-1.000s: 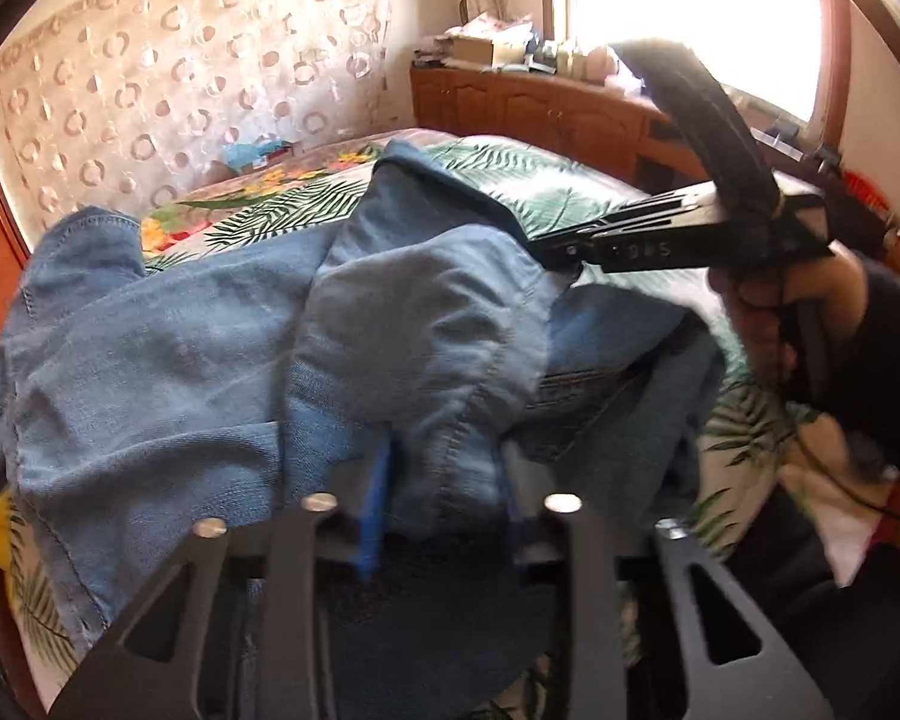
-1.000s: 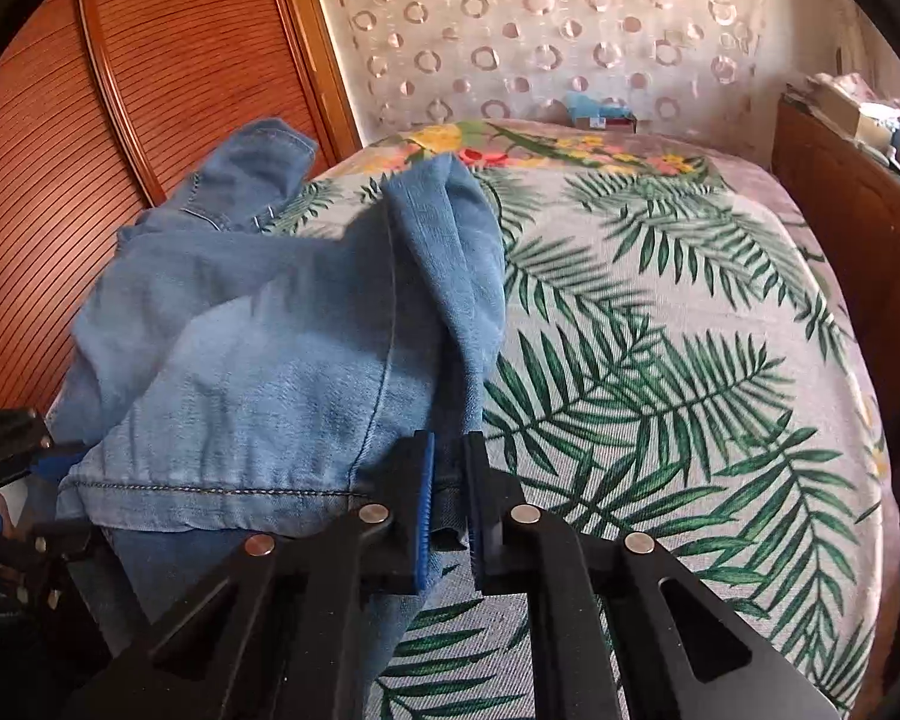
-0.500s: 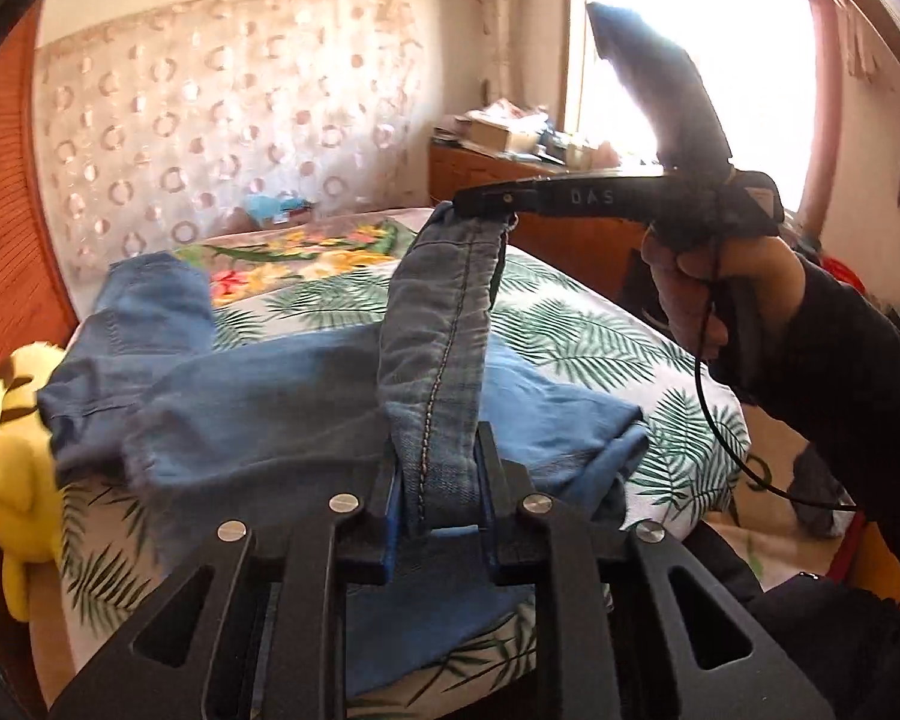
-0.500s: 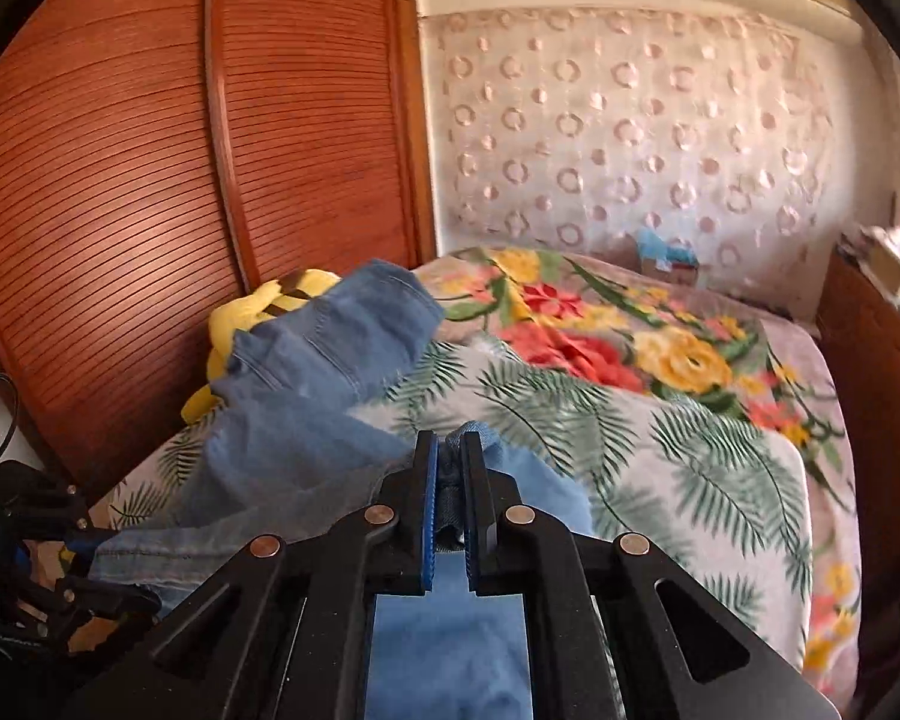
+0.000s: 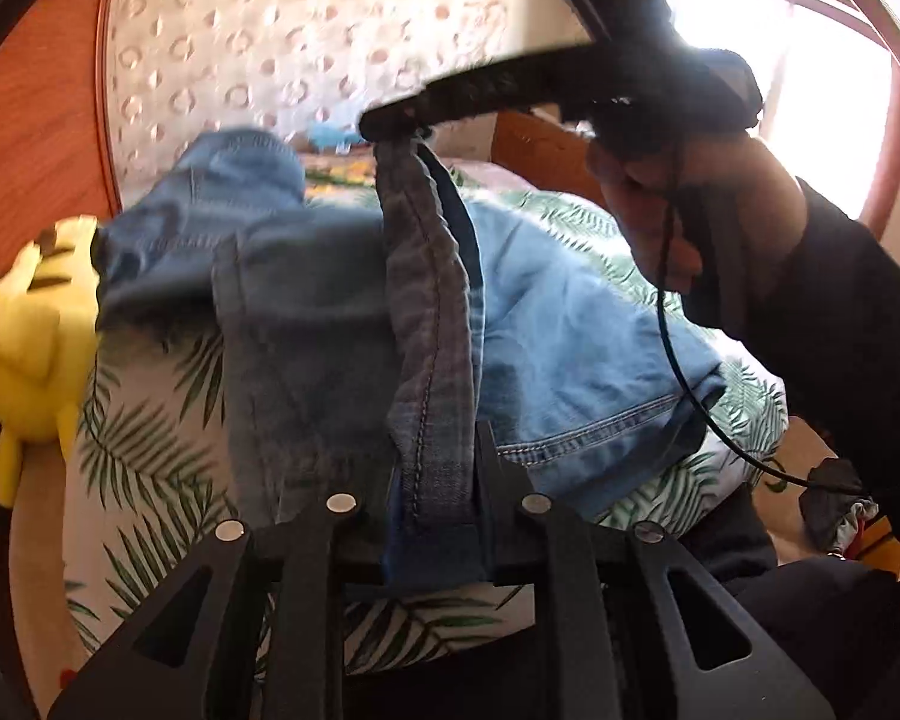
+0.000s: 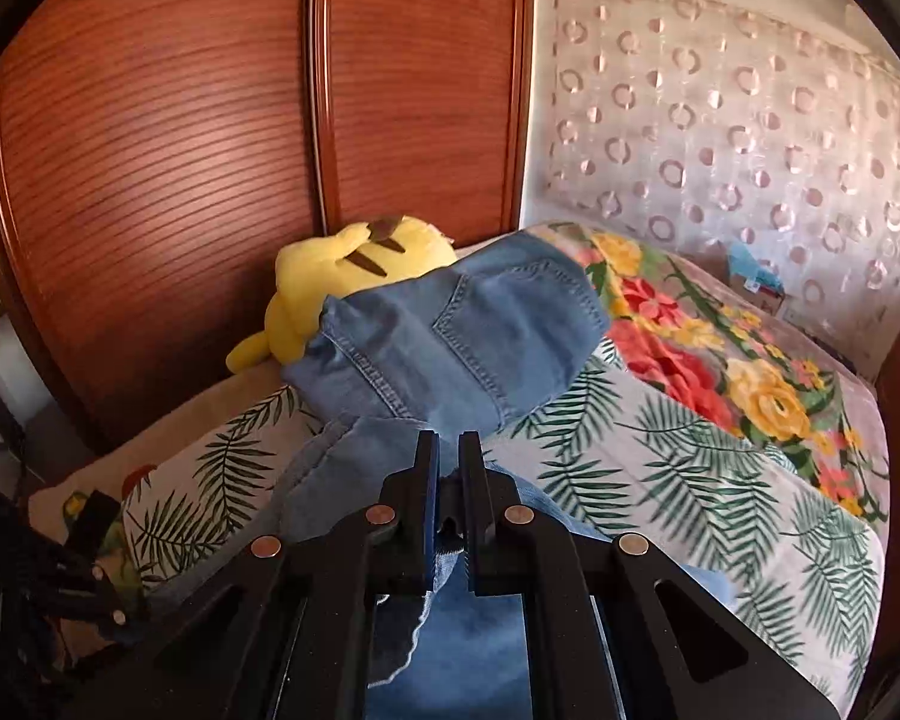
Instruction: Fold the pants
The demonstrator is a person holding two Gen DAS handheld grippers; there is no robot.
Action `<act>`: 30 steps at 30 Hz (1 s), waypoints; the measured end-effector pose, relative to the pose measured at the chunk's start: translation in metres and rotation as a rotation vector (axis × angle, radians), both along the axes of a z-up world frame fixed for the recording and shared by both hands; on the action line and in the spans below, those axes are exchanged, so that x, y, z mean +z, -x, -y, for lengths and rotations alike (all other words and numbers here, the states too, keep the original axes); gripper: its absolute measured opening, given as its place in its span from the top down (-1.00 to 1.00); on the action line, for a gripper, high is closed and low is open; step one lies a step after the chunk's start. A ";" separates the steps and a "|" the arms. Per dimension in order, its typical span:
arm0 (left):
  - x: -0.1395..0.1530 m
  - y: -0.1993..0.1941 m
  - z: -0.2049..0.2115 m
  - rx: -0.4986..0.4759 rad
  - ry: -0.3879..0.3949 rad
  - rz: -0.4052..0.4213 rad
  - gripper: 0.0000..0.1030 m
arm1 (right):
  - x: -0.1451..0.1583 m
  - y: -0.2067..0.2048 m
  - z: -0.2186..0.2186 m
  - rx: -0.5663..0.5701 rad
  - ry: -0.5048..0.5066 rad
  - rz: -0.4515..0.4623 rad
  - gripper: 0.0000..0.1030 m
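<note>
Denim, the blue jeans (image 5: 546,324) run taut from the left gripper (image 5: 432,480) to the higher right gripper (image 6: 447,480), both jaws clamped on cloth.

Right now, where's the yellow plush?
The yellow plush lies at the bed's far-left edge against the wooden wardrobe, partly under the jeans; left-wrist view shows it far left.

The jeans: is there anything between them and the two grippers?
No. Both grippers are shut directly on the jeans: the left gripper clamps the near end of a raised denim band, and the right gripper the far end. Nothing visible lies between.
</note>
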State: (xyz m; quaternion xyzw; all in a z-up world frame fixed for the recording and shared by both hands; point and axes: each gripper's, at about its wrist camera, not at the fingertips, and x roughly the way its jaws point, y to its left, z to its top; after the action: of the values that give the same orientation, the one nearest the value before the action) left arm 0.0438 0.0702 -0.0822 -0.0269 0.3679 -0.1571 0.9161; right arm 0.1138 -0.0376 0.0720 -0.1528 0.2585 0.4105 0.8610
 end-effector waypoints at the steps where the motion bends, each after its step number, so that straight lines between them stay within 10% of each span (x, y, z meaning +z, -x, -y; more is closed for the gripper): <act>1: -0.004 -0.001 -0.001 0.002 0.006 -0.012 0.60 | -0.001 -0.004 -0.006 0.000 0.004 -0.010 0.88; 12: -0.010 0.004 -0.019 0.053 0.021 -0.029 0.32 | 0.009 -0.017 -0.037 -0.003 -0.012 -0.035 0.86; 30: 0.010 -0.009 -0.022 0.100 -0.030 0.032 0.04 | -0.013 0.014 0.087 -0.188 0.008 -0.044 -0.07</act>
State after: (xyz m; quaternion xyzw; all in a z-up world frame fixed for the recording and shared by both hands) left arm 0.0525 0.0927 -0.0719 -0.0289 0.3538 -0.1060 0.9289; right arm 0.0995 -0.1245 0.0586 -0.1222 0.2920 0.3299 0.8893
